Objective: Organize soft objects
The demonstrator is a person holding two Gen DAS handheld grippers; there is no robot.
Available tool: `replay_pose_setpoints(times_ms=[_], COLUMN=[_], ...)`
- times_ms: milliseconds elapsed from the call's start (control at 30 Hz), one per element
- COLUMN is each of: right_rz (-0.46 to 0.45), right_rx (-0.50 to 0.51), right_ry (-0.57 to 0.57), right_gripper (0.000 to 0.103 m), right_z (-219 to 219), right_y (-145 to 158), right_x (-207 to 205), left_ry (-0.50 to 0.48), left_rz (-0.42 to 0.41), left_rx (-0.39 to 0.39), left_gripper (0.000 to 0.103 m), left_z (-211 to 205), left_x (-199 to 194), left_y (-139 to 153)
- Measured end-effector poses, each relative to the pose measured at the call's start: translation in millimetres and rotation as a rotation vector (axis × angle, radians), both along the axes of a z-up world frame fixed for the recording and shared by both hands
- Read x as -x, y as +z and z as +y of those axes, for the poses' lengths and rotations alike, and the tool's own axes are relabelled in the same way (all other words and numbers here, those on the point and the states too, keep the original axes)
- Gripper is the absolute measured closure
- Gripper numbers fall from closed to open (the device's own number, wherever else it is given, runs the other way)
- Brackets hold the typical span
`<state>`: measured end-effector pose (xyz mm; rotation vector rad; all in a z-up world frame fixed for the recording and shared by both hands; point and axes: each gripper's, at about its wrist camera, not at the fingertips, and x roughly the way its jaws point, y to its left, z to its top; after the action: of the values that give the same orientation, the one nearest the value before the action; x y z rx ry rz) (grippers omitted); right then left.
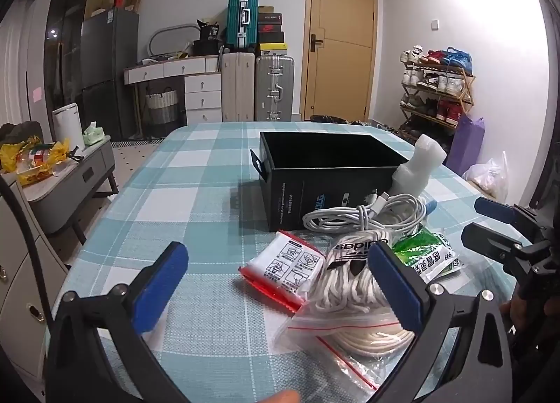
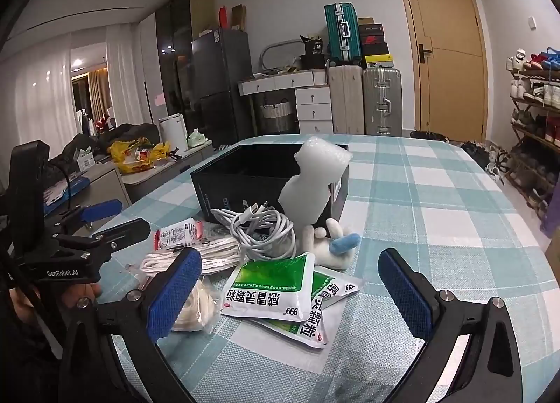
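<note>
A pile of soft items lies on the checked tablecloth before an open black box [image 1: 325,172] [image 2: 245,182]. It holds a coiled white cable [image 1: 364,215] [image 2: 259,224], white laces with an adidas tag [image 1: 350,270] [image 2: 210,252], a red-edged white packet [image 1: 283,270] [image 2: 178,233], green and white sachets [image 1: 427,256] [image 2: 276,287], a bagged cream cord [image 1: 371,336] [image 2: 192,305], a white foam piece [image 1: 416,165] [image 2: 311,186] and a small white plush with a blue part [image 2: 336,245]. My left gripper [image 1: 276,287] is open above the packet and laces. My right gripper [image 2: 290,294] is open over the sachets.
The table [image 1: 196,200] [image 2: 437,200] stretches away beyond the box. Suitcases [image 1: 273,88], white drawers [image 1: 203,91], a door [image 1: 339,39] and a shoe rack [image 1: 437,88] stand at the back. A low cabinet [image 1: 70,179] with yellow bags stands left of the table.
</note>
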<state>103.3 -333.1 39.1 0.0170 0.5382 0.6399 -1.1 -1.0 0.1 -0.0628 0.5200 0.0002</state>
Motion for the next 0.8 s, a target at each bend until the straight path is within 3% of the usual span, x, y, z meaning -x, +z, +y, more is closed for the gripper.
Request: replay_pose_setpoints(times_ms=[800], right_rz=[0.008], right_rx=[-0.001], right_ry=[0.006], right_gripper=[0.0], right_z=[0.1], right_y=[-3.8], right_x=[-3.8], left_ry=[-0.008], left_rz=[-0.001], left_rx=[-0.012], left_gripper=[0.0], left_z=[-2.3], left_x=[-2.4], left_y=[-3.9])
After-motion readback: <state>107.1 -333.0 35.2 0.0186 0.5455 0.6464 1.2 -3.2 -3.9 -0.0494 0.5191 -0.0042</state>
